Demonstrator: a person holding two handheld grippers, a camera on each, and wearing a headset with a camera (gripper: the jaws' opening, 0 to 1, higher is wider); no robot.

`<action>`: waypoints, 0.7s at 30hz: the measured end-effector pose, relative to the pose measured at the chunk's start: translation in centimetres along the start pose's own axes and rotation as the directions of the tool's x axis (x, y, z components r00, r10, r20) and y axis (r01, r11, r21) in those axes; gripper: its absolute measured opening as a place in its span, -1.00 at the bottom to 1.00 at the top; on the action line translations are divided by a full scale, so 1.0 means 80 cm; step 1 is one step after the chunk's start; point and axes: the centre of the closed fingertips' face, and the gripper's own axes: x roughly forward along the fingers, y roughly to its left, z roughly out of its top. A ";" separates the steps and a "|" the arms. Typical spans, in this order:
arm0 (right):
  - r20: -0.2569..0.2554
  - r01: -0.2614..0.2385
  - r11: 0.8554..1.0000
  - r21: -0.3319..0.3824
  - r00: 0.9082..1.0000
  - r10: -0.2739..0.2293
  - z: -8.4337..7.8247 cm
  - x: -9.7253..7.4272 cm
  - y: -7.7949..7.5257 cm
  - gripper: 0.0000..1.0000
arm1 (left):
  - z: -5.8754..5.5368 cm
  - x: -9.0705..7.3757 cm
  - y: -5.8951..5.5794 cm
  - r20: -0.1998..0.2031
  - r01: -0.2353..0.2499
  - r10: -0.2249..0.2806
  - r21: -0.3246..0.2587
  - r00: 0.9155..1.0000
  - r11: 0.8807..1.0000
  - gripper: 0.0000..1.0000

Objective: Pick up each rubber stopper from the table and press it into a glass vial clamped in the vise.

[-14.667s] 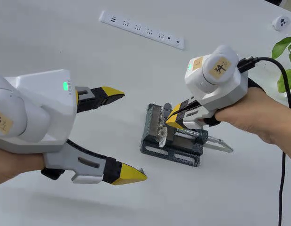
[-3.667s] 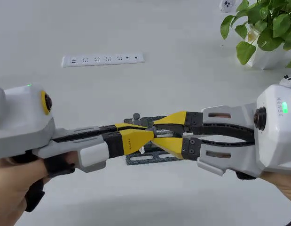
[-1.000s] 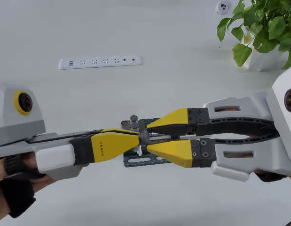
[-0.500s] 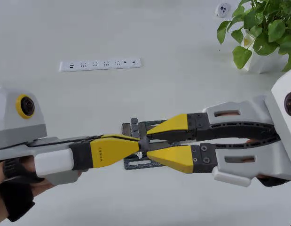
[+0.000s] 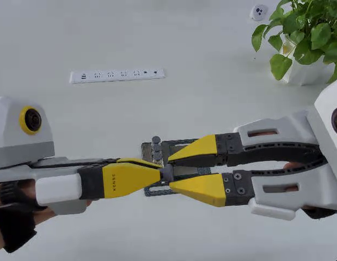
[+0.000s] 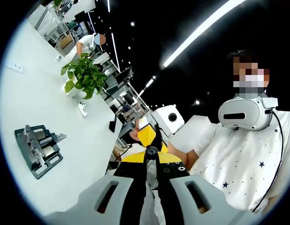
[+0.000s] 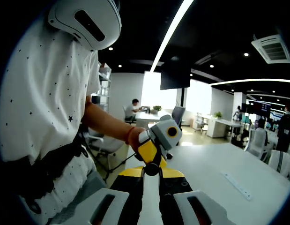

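Note:
A small dark grey rubber stopper [image 5: 167, 173] hangs in the air over the table, pinched at the tip of my left gripper [image 5: 160, 173], which reaches in from the left and is shut on it. My right gripper [image 5: 170, 172] comes from the right, its yellow jaws open above and below the stopper. The left gripper view shows the stopper [image 6: 151, 151] at my shut jaw tips; the right gripper view shows the stopper [image 7: 152, 169] between that gripper's tips. The dark vise [image 5: 182, 145] sits on the table behind, with stoppered vials [image 5: 156, 142] at its left end.
A white power strip [image 5: 117, 75] lies at the back of the white table. A potted plant [image 5: 304, 27] and a small white device [image 5: 258, 12] stand at the back right. In the left gripper view the vise [image 6: 38, 147] lies far left.
Over the last second both grippers have sunk a little in the picture, tips still together. The right gripper's jaws stand slightly wider apart around the stopper than half a second ago.

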 end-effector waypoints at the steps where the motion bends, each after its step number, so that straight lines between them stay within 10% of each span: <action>1: 0.003 0.000 1.000 0.001 1.000 0.000 0.000 0.000 0.000 -0.86 | 0.000 0.000 0.000 0.001 0.001 -0.001 0.000 1.000 1.000 -0.93; 13: -0.013 0.011 1.000 0.020 1.000 -0.011 -0.002 0.003 -0.004 -0.88 | 0.002 -0.004 0.004 0.002 -0.017 0.017 0.025 1.000 1.000 -0.93; 21: -0.056 0.036 0.999 0.030 0.998 -0.034 -0.015 0.004 -0.010 -0.88 | 0.001 -0.005 0.019 0.015 -0.090 0.089 0.145 0.996 0.985 -0.92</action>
